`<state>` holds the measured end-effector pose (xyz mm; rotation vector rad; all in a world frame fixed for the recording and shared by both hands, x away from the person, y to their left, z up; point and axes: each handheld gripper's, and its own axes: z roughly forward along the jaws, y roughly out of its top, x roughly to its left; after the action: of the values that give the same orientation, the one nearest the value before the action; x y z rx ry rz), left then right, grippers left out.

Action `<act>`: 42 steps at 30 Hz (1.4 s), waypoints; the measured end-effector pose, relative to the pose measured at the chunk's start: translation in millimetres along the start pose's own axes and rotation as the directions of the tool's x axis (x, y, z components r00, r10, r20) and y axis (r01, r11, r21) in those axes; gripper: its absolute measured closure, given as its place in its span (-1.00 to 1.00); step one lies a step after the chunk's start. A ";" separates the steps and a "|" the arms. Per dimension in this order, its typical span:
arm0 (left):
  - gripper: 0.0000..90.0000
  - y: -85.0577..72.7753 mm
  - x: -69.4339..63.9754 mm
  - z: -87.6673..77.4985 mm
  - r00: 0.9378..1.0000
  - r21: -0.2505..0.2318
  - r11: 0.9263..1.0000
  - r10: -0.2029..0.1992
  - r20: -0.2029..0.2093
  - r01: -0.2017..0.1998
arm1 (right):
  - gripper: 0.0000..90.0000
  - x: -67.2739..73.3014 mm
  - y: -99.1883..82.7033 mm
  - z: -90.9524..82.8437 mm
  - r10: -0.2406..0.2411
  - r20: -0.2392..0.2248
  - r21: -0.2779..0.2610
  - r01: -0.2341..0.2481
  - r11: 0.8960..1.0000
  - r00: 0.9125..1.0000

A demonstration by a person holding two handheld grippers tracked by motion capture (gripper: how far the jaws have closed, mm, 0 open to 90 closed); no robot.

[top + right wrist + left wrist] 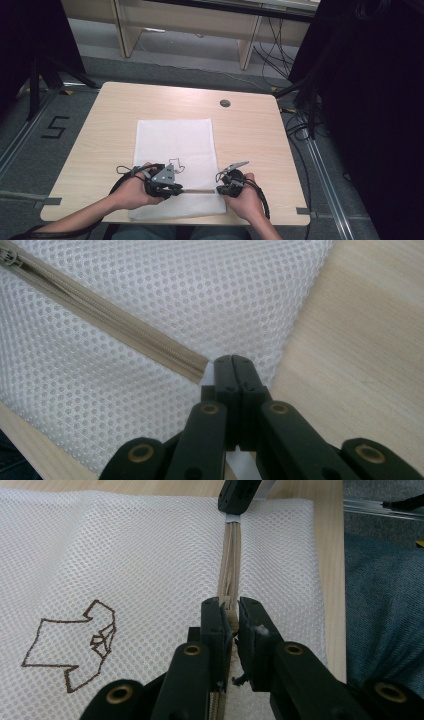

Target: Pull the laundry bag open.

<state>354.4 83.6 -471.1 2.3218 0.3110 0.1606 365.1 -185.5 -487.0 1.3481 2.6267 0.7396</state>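
A: Where is the bag found?

B: A white mesh bag (pixel 175 150) is laid flat on the table (pixel 110 115), reaching from the middle to the near edge. A brown outline figure (pixel 75 647) is printed on it, and a beige zipper (pixel 199 191) is run left to right across its near part.

A: How is the left gripper (pixel 230 611) set?

B: It is held at the left end of the zipper, near the bag's middle. Its jaws are drawn almost together, and the beige zipper piece is pinched between them. In the left gripper view the zipper is seen stretching away from the jaws to the other gripper's black tip (pixel 239 497).

A: And the right gripper (pixel 233 361)?

B: It is placed at the zipper's right end, by the bag's right edge. Its jaws are pressed fully together. A bit of white material is seen by the jaws just beyond the zipper's end, but whether it is gripped cannot be told.

A: What is seen of the hands?

B: The left hand (pixel 132 192) and right hand (pixel 245 200) are wrapped around the grippers at the near edge.
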 end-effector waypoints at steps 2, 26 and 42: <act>0.81 0.0 -0.2 -0.1 1.000 -0.002 1.000 -0.002 -0.001 0.002 | 1.00 -0.7 0.0 0.4 -0.010 0.000 -0.004 0.010 1.000 1.000; 0.81 -8.3 3.0 -6.4 0.999 0.000 0.999 -0.033 0.005 0.033 | 1.00 -0.1 0.1 -0.1 0.000 -0.001 0.002 0.000 1.000 1.000; 0.81 -10.4 2.6 -6.3 1.000 0.001 1.000 -0.020 0.007 0.020 | 1.00 0.0 0.2 -0.1 -0.003 0.000 0.003 0.003 1.000 1.000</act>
<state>353.8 95.7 -474.1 2.3187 0.3309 0.1418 365.3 -185.4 -486.8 1.3446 2.6306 0.7348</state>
